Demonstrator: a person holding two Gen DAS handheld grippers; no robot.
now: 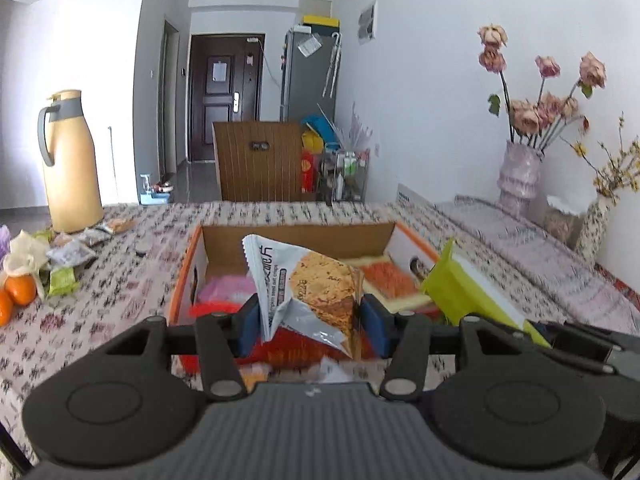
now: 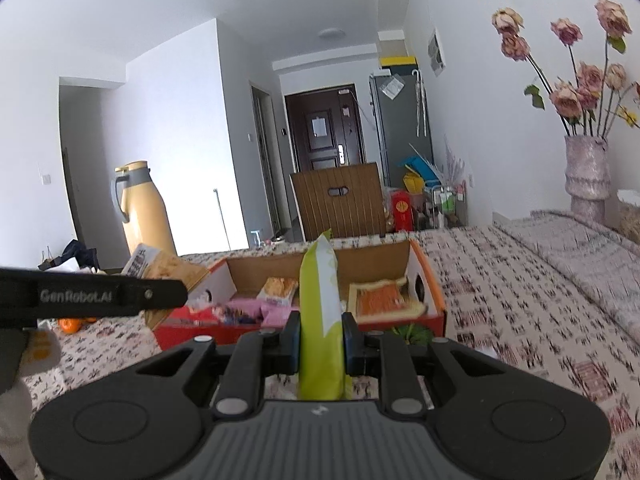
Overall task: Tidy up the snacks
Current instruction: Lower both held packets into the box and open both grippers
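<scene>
My left gripper [image 1: 308,320] is shut on a silver cracker packet [image 1: 308,292] and holds it over the near edge of an open orange cardboard box [image 1: 296,236]. My right gripper [image 2: 322,340] is shut on a lime-green snack packet [image 2: 322,312], held upright just in front of the same box [image 2: 432,280]. The green packet also shows at the right of the left wrist view [image 1: 468,292]. Several snack packets lie inside the box: pink ones [image 2: 256,310] and orange-and-cream ones [image 2: 378,300]. The left gripper's arm [image 2: 92,294] crosses the left of the right wrist view.
The table has a patterned cloth [image 1: 120,300]. A yellow thermos [image 1: 70,160] stands far left, with loose snack packets [image 1: 76,254] and oranges [image 1: 18,290] near it. A vase of dried roses [image 1: 518,176] stands at the right. A wooden chair back [image 1: 260,160] is behind the table.
</scene>
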